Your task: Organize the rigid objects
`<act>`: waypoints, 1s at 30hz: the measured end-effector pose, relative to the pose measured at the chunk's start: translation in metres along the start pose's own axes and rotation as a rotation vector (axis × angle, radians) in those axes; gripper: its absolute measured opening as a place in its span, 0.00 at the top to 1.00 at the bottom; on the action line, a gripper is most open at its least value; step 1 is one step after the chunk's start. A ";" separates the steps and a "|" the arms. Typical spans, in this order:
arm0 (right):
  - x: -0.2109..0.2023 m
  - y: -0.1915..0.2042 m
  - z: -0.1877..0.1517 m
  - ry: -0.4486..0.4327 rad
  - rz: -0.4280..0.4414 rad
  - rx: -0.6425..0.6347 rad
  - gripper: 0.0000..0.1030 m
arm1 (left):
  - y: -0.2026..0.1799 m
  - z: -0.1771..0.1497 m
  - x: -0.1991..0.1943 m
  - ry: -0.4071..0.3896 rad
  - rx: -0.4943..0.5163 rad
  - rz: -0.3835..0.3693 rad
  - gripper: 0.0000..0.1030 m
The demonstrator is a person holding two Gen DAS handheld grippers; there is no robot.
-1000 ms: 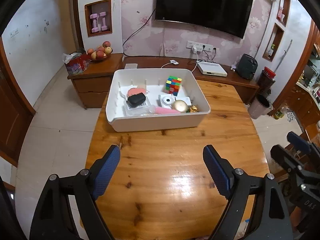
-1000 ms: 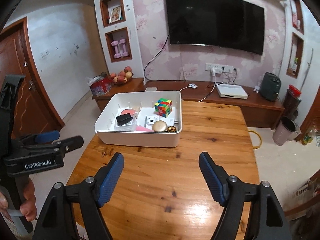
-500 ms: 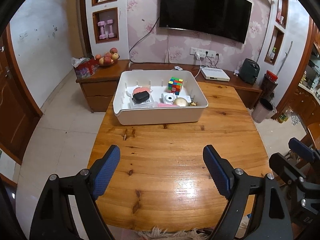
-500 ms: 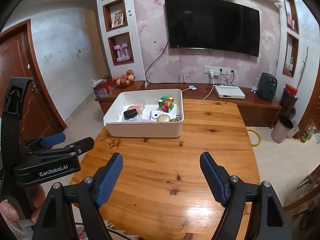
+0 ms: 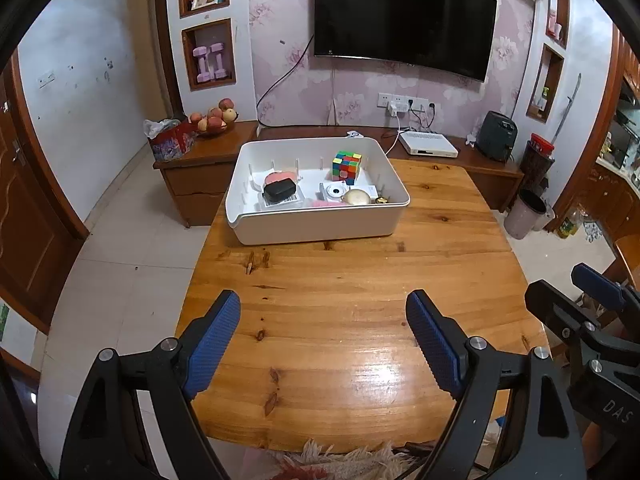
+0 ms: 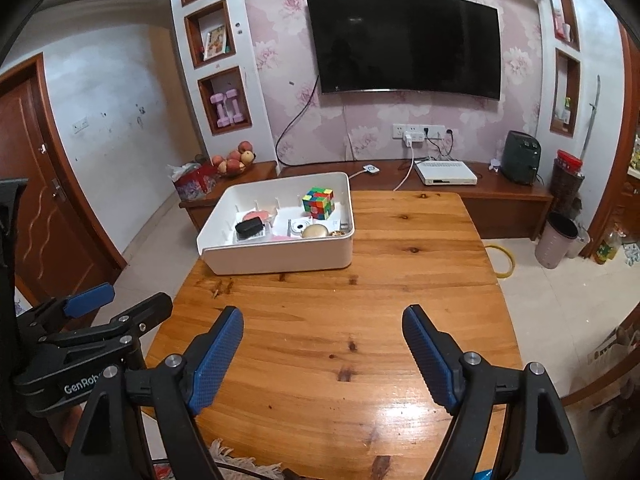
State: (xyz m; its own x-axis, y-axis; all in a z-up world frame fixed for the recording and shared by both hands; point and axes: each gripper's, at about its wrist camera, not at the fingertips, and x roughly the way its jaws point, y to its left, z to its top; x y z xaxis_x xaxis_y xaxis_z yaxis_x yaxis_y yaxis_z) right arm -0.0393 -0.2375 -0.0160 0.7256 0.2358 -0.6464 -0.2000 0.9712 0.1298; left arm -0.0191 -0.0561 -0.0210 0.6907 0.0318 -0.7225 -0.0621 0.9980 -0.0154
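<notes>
A white plastic bin [image 5: 316, 224] [image 6: 280, 256] stands at the far end of the wooden table [image 5: 340, 320] [image 6: 340, 340]. Inside it lie a colourful puzzle cube [image 5: 346, 166] [image 6: 318, 202], a black case [image 5: 279, 191] [image 6: 248, 227], a pink item [image 5: 278, 177], a small white camera [image 5: 335, 192] [image 6: 299, 227] and a gold round object [image 5: 357, 197] [image 6: 315, 231]. My left gripper [image 5: 324, 344] is open and empty above the near table end. My right gripper [image 6: 322, 352] is open and empty too, far from the bin.
A low wooden cabinet [image 6: 440, 184] runs along the wall under a TV [image 6: 404, 44], with a fruit bowl [image 5: 214, 120], a white box [image 6: 446, 172] and a dark appliance [image 6: 520, 156]. Bins [image 6: 560, 240] stand on the tiled floor at right.
Both grippers have pulled back and risen from the bin, which now looks smaller and farther away. Both stay open and empty.
</notes>
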 end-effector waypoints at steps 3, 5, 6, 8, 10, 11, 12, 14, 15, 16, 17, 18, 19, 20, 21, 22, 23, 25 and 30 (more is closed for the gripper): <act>0.001 -0.001 0.000 0.009 0.001 0.010 0.20 | -0.001 -0.001 0.000 0.004 0.003 -0.003 0.16; 0.001 -0.002 0.000 0.013 -0.002 0.018 0.20 | -0.001 -0.001 0.000 0.002 0.002 -0.003 0.16; 0.000 -0.002 -0.001 0.012 -0.006 0.017 0.20 | -0.001 0.000 0.000 0.000 0.001 -0.003 0.16; 0.000 -0.002 -0.001 0.008 -0.014 0.010 0.20 | 0.000 -0.001 0.000 0.000 0.000 -0.001 0.16; -0.001 0.000 -0.001 0.006 -0.021 -0.001 0.20 | -0.001 0.000 0.000 0.003 0.000 -0.001 0.16; -0.001 0.001 -0.001 0.006 -0.024 -0.005 0.20 | 0.000 0.000 0.000 0.002 0.001 -0.001 0.16; -0.001 0.002 -0.002 0.005 -0.025 -0.009 0.20 | 0.000 0.000 0.000 0.003 0.002 0.000 0.16; -0.001 0.003 -0.001 0.003 -0.027 -0.014 0.20 | 0.001 0.000 0.001 0.006 0.000 -0.001 0.16; -0.001 0.003 -0.001 0.003 -0.029 -0.015 0.20 | 0.001 0.000 0.001 0.007 0.000 0.001 0.16; -0.001 0.002 -0.001 0.003 -0.029 -0.016 0.20 | 0.002 0.000 0.002 0.009 -0.001 0.001 0.16; -0.001 0.002 -0.001 0.003 -0.028 -0.014 0.20 | 0.002 0.000 0.003 0.011 -0.002 0.001 0.16; -0.001 0.002 -0.001 0.004 -0.028 -0.013 0.20 | 0.002 0.000 0.004 0.014 -0.003 0.002 0.16; -0.001 0.002 -0.001 0.005 -0.028 -0.013 0.20 | 0.002 -0.001 0.004 0.016 -0.003 0.002 0.16; -0.001 0.001 -0.001 0.007 -0.027 -0.012 0.20 | 0.003 -0.001 0.005 0.019 -0.003 0.001 0.16; -0.001 0.001 -0.001 0.008 -0.027 -0.013 0.20 | 0.002 -0.001 0.005 0.020 -0.003 0.001 0.16; -0.001 0.000 -0.001 0.009 -0.028 -0.013 0.20 | 0.002 -0.002 0.006 0.022 -0.003 0.000 0.16; -0.001 0.000 -0.001 0.010 -0.028 -0.013 0.20 | 0.002 -0.002 0.006 0.022 -0.002 0.000 0.16; -0.001 -0.001 -0.001 0.012 -0.025 -0.013 0.20 | 0.002 -0.002 0.006 0.023 -0.003 0.000 0.16; 0.003 -0.003 0.001 0.021 -0.020 -0.012 0.20 | 0.001 -0.003 0.008 0.030 -0.006 -0.003 0.16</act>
State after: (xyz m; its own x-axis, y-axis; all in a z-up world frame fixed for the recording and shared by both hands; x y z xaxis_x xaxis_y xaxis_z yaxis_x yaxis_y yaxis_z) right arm -0.0362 -0.2399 -0.0178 0.7155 0.2154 -0.6646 -0.1936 0.9752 0.1077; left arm -0.0155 -0.0550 -0.0286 0.6686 0.0273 -0.7431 -0.0649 0.9977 -0.0217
